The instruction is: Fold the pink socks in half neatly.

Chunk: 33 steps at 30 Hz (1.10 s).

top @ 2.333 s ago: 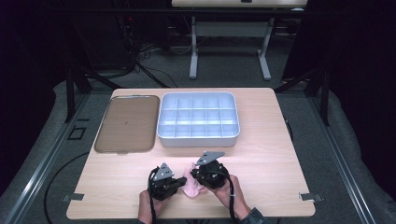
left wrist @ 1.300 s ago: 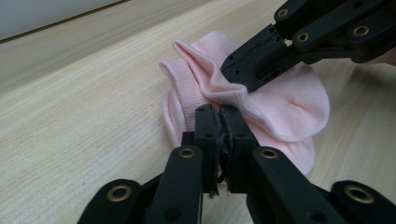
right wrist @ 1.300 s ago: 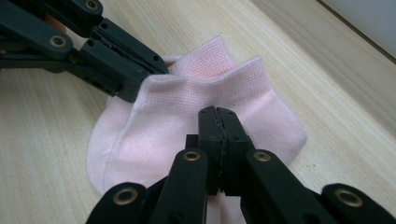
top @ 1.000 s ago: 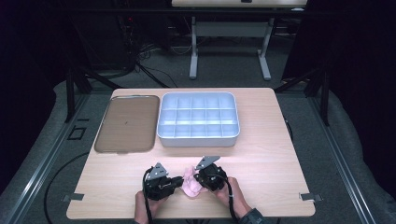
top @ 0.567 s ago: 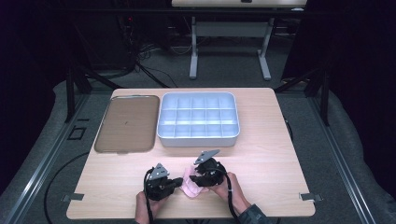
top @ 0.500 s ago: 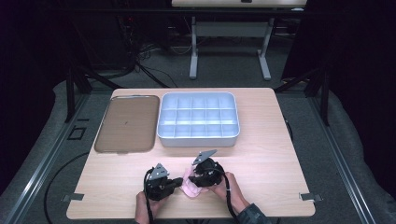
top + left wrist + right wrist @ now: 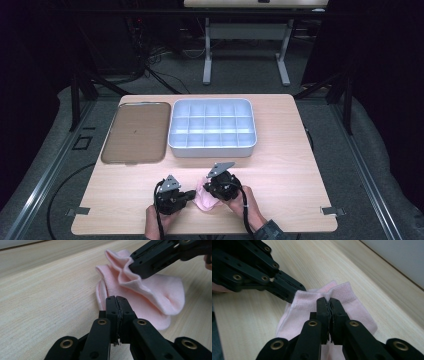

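Left gripper view: left gripper (image 7: 117, 298) has its jaws clamped together with a pink sock (image 7: 160, 293) edge right at the tips. Fabric runs up to the jaw line, so I read it as pinching the near hem, though the bite itself is hidden behind the tips. The sock lies at 12 to 2 o'clock from those tips, bunched, with its toe end rounded off at 3 o'clock. The right gripper (image 7: 136, 266) comes in from 1 o'clock and bites a raised fold.

Right gripper view: right gripper (image 7: 329, 301) is clamped too, on the ribbed cuff of the sock (image 7: 354, 306), fabric pulled up into a ridge at the tips. The left gripper (image 7: 298, 291) sits at 10 o'clock, its tips on the other cuff corner. The two grips are just beside each other on the same end, not at opposite ends.

High view: sock (image 7: 202, 200) on the table (image 7: 295, 165) at the near edge, between the left gripper (image 7: 192, 194) and the right gripper (image 7: 207, 189). Its long axis looks roughly left-right, hard to be sure while crumpled. Both hands equally near; each already has hold.

Containers: a grey divided bin (image 7: 212, 150) at 12 o'clock from the grippers, well apart, every compartment bare. A flat brown tray (image 7: 134, 132) at 10 o'clock, just beside the bin's left wall, nothing on it.

My read: next move hinges on the bin lying straight ahead of the sock.
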Motion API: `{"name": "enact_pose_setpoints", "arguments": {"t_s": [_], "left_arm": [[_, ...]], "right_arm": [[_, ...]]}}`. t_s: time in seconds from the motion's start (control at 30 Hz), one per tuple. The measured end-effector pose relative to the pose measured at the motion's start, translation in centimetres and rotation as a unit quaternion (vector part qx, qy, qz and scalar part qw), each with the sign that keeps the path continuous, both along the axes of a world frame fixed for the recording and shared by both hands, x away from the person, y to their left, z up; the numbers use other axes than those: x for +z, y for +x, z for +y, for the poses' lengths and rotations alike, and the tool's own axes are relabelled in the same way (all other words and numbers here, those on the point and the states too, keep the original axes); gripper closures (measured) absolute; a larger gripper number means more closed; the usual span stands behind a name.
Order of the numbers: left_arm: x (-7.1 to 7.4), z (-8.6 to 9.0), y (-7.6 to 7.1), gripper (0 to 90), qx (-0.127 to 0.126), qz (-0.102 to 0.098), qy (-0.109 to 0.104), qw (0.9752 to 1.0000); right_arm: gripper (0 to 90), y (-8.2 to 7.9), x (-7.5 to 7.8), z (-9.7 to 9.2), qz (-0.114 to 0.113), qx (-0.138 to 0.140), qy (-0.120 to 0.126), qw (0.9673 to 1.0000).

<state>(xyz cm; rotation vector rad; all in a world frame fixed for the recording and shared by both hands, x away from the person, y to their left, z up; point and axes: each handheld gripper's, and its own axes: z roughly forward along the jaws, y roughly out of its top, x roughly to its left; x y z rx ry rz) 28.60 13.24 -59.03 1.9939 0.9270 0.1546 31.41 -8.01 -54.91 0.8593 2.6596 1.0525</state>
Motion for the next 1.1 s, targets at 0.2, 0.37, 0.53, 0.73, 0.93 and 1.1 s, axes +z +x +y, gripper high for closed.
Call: {"name": "enact_pose_setpoints", "arguments": {"t_s": [0.2,0.37,0.53,0.73,0.93,1.1], "left_arm": [[0.0,0.0,0.0,88.5,0.000,-0.004,0.004,1.0000],[0.0,-0.1,-0.1,88.5,0.001,-0.005,0.002,1.0000],[0.0,-0.1,-0.1,88.5,0.001,-0.005,0.004,1.0000],[0.0,-0.1,-0.1,88.5,0.000,-0.008,0.006,0.9999],[0.0,-0.1,-0.1,88.5,0.000,-0.008,0.006,1.0000],[0.0,-0.1,-0.1,88.4,0.000,-0.008,0.006,0.9999]], "right_arm": [[87.5,-0.2,0.7,0.4,0.003,0.021,0.010,0.9997],[86.3,0.0,-0.6,1.2,0.014,0.039,-0.005,0.9991],[76.3,-0.1,-1.2,1.3,0.009,0.037,-0.011,0.9992],[57.2,0.0,0.4,-1.4,0.018,0.028,0.070,0.9970],[56.6,-0.1,1.0,-4.1,0.005,-0.026,0.055,0.9981],[57.2,-0.3,-0.5,-3.5,0.013,-0.025,0.002,0.9996]]}}
